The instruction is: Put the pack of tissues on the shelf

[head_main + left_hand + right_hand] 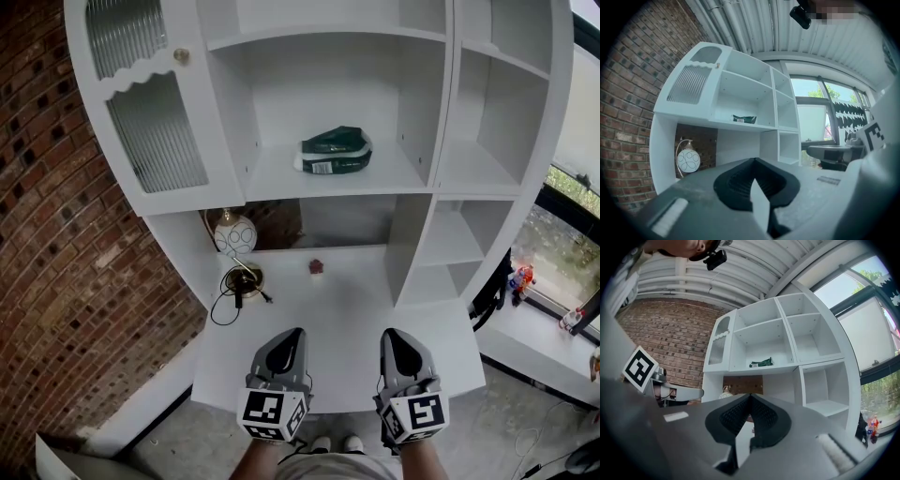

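**Head view:** A white shelf unit point(281, 180) stands against a brick wall point(56, 206), with a window point(562, 220) to the unit's right. The pack of tissues point(336, 152) lies on the unit's wide middle shelf. On the unit's desk top point(356, 309) below, a globe lamp point(234, 233) stands at the left, and a small dark red thing point(316, 267) sits near the middle. The left gripper point(295, 333) and right gripper point(389, 334) hover side by side over the desk top's front, pointing at the unit, well apart from the pack.

**Left gripper view:** The 2 jaws are pressed together with nothing between them. The pack lies on the unit's shelf beyond.

**Right gripper view:** The jaws meet at the tips and hold nothing.
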{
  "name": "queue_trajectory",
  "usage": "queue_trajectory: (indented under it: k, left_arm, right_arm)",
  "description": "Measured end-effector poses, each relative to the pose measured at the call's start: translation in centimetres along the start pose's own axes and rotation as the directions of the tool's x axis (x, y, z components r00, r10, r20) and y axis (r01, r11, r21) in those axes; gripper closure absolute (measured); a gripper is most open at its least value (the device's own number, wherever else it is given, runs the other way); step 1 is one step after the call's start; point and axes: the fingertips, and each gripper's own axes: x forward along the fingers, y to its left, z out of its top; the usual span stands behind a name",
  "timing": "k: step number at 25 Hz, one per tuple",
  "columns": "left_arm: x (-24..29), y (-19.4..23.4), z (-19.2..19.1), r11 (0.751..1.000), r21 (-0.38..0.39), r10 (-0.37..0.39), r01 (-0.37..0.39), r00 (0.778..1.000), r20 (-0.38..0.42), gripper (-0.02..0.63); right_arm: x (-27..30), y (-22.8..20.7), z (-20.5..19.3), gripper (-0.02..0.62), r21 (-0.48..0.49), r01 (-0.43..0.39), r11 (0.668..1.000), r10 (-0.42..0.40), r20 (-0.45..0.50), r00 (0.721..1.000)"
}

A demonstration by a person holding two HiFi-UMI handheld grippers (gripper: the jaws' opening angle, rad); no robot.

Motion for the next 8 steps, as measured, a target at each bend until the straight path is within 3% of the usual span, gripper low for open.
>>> queue_trajectory:
  k: [8]
  left_arm:
    - [0.45, 0.06, -0.01, 1.000, -0.001, -0.004, 0.004, 1.000, -0.001, 0.598]
  right_arm:
    - [0.15, -0.30, 0.03, 0.594, -0.004, 0.009, 1.000, -0.009, -0.001, 1.000]
